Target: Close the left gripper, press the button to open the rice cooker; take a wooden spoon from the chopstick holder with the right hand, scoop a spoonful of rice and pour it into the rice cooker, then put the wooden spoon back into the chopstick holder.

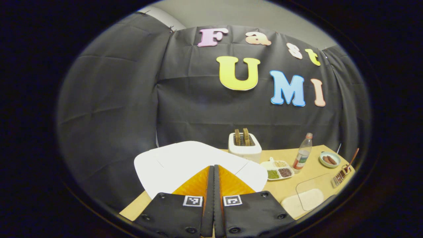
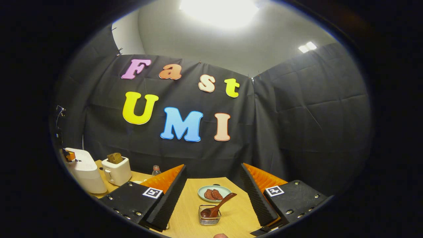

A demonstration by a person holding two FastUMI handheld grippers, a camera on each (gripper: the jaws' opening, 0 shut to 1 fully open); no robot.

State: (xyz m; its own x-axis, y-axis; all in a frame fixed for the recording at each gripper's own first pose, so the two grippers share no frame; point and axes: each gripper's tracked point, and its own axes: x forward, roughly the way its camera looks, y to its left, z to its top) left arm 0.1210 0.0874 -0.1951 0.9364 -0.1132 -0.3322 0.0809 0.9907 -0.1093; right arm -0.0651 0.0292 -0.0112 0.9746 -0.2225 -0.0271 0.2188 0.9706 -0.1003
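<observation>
The white rice cooker (image 1: 165,165) lies straight under my left gripper (image 1: 213,168), whose orange fingers are shut together over its closed lid with nothing between them. In the right gripper view the cooker (image 2: 84,172) stands at the far left with the left gripper (image 2: 68,154) on its top. My right gripper (image 2: 213,168) is open above the table. Between and beyond its fingers stands the wire chopstick holder (image 2: 209,216), with the wooden spoon (image 2: 220,203) leaning in it. Holder (image 1: 339,178) and spoon (image 1: 352,159) also appear far right in the left gripper view.
A white toaster (image 1: 244,147) with bread stands behind the cooker. On the wooden table (image 1: 287,186) are a divided dish of grains (image 1: 278,169), a bottle (image 1: 303,153), a plate of sausages (image 2: 214,193) and a clear container (image 1: 309,196) with white contents near the front edge.
</observation>
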